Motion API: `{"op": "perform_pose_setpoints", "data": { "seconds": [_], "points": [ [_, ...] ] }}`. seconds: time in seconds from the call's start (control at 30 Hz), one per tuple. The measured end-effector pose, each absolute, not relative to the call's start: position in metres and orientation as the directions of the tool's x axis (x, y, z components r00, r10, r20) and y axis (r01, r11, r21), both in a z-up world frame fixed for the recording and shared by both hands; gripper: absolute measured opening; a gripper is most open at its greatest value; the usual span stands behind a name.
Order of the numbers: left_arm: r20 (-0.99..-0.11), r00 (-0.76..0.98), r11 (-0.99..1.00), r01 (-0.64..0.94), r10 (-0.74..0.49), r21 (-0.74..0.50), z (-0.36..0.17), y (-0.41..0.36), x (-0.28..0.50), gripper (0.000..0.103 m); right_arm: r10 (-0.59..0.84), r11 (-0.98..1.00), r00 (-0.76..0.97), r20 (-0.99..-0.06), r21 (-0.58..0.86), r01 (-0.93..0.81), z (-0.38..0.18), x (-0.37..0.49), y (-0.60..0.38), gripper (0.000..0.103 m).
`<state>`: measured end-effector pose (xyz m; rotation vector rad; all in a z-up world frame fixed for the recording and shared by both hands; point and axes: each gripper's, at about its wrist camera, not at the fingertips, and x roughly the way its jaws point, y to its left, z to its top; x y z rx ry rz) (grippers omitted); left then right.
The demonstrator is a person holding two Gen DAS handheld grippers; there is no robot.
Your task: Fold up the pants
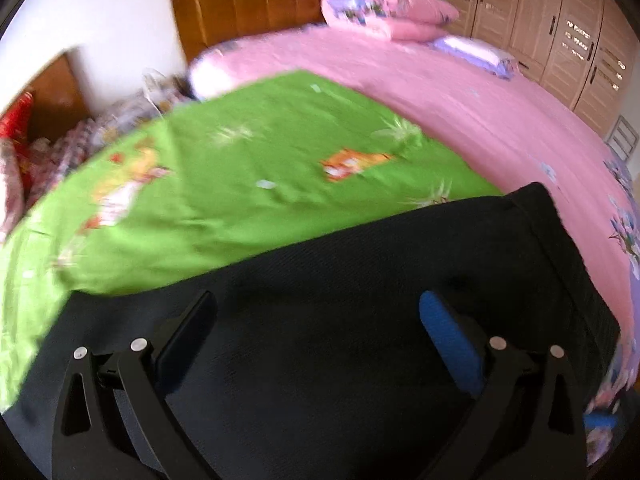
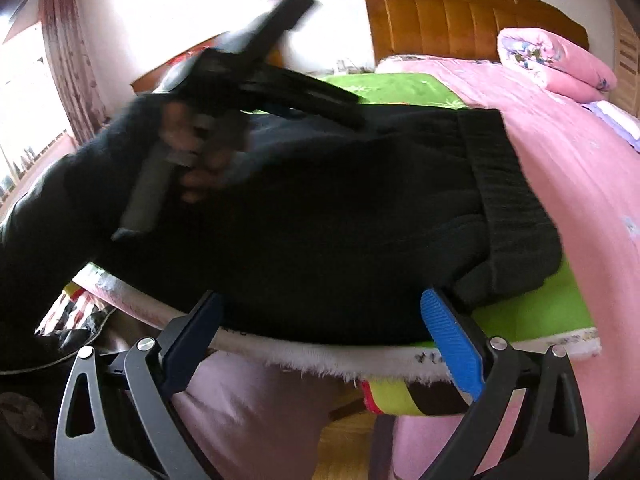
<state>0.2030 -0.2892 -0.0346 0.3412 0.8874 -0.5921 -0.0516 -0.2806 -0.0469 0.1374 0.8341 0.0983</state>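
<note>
Black pants (image 2: pixel 340 216) lie folded in a thick stack on a green printed cloth (image 1: pixel 240 168) on the bed; their ribbed waistband (image 2: pixel 504 184) faces right. In the left wrist view the pants (image 1: pixel 360 320) fill the lower frame. My left gripper (image 1: pixel 318 312) is open and empty just above the pants; it also shows in the right wrist view (image 2: pixel 336 108), held by a hand over the far left of the stack. My right gripper (image 2: pixel 320 312) is open and empty at the near edge of the stack, beside the cloth's white fringe (image 2: pixel 320 356).
The pink bedsheet (image 1: pixel 480 112) spreads to the right, with a folded pink quilt (image 1: pixel 384 12) and a pillow (image 1: pixel 476 50) near the wooden headboard (image 1: pixel 280 4). Wooden wardrobes (image 1: pixel 560 32) stand at the right. Cluttered items (image 1: pixel 60 140) lie at the left.
</note>
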Motion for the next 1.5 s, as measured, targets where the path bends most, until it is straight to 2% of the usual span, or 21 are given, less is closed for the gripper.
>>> {"op": "perform_pose_setpoints", "data": {
  "seconds": [0.13,0.3,0.53,0.7,0.87,1.0,1.07,1.17,1.3,1.4,1.5],
  "points": [
    [-0.728,0.629,0.833,0.534,-0.274,0.148,-0.004,-0.210,0.175,0.101,0.095,0.993,0.691,-0.717,0.114,-0.018,-0.032,-0.052,-0.268,0.097],
    [-0.721,0.683,0.904,0.374,-0.116,0.209,-0.010,-0.099,0.147,0.101,0.154,0.987,0.695,-0.702,0.080,-0.138,-0.019,-0.021,-0.218,0.097],
    [-0.718,0.693,0.987,0.067,0.060,0.148,-0.019,0.078,0.099,0.101,0.272,0.920,0.651,-0.709,-0.007,-0.392,-0.007,0.042,-0.102,0.097],
    [-0.737,0.656,0.985,-0.158,0.162,0.075,-0.029,0.182,0.084,0.101,0.336,0.818,0.564,-0.754,-0.063,-0.572,-0.011,0.094,-0.010,0.097],
    [-0.748,0.650,0.984,-0.177,0.134,0.023,-0.037,0.205,0.080,0.101,0.414,0.742,0.405,-0.815,0.045,-0.669,-0.025,0.150,0.057,0.097],
    [-0.736,0.668,0.988,-0.152,0.108,0.008,-0.047,0.209,0.078,0.102,0.317,0.764,0.358,-0.878,0.013,-0.645,-0.058,0.185,0.084,0.099],
    [-0.737,0.669,0.988,-0.154,0.096,-0.011,-0.045,0.216,0.074,0.102,0.348,0.775,0.366,-0.863,0.045,-0.630,-0.053,0.188,0.078,0.099],
    [-0.717,0.694,0.978,-0.187,0.067,-0.089,-0.032,0.241,0.073,0.102,0.328,0.791,0.399,-0.856,0.019,-0.611,-0.045,0.196,0.085,0.099],
    [-0.729,0.675,0.944,-0.304,0.119,-0.128,-0.029,0.282,0.078,0.101,0.404,0.757,0.347,-0.847,0.096,-0.646,-0.045,0.205,0.111,0.099],
    [-0.714,0.692,0.905,-0.364,0.104,-0.220,-0.025,0.311,0.063,0.101,0.366,0.747,0.363,-0.857,0.038,-0.664,-0.053,0.213,0.129,0.099],
    [-0.714,0.684,0.849,-0.458,0.147,-0.264,-0.026,0.345,0.044,0.101,0.353,0.751,0.372,-0.859,0.023,-0.660,-0.048,0.220,0.139,0.099]
  ]
}}
